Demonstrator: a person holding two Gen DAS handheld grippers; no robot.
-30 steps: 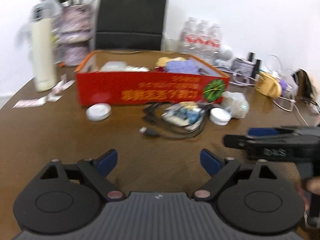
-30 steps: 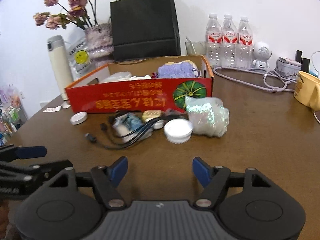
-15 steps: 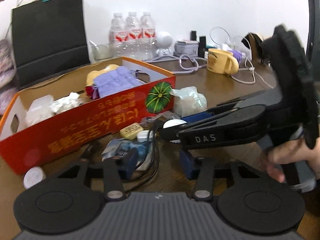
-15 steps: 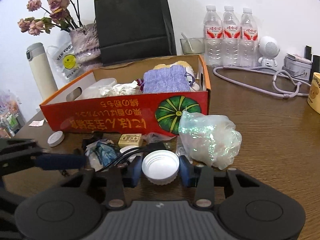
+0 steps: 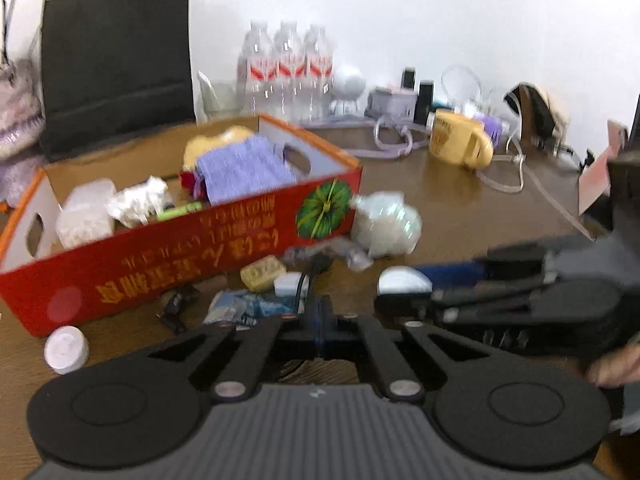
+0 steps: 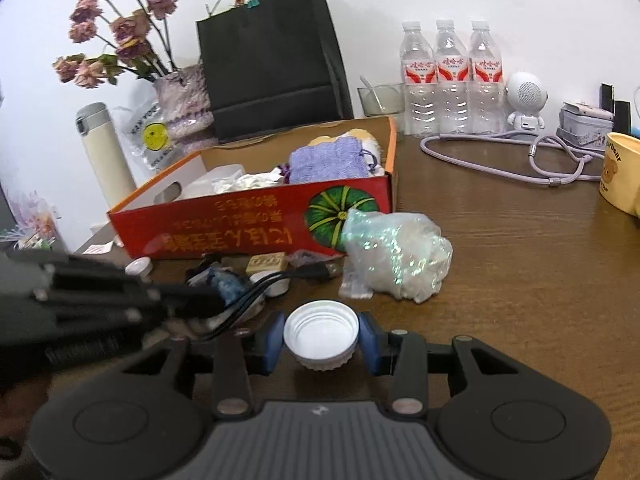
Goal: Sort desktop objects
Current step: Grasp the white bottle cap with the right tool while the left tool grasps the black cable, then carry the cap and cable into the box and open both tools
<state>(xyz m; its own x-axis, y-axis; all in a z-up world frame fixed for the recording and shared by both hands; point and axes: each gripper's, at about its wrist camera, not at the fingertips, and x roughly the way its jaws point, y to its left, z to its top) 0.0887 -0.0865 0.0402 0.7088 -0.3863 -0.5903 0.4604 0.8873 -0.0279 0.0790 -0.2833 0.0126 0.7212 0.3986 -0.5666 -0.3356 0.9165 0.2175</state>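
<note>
Within the last second both grippers have been brought from open to clenched. The white cap [image 6: 321,330] is now pinched between the pads of the right gripper [image 6: 321,338], near the red box [image 6: 248,228]. The left gripper [image 5: 320,316] is seen fully clamped at the black cable [image 6: 256,292]; both items can probably be carried to the box next

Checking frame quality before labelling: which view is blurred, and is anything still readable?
Left wrist view: motion-blurred throughout, the red box lettering smeared. Right wrist view: sharp, with fisheye bending at the edges; the white cap between the right gripper pads is crisp, only the left gripper smeared.
</note>
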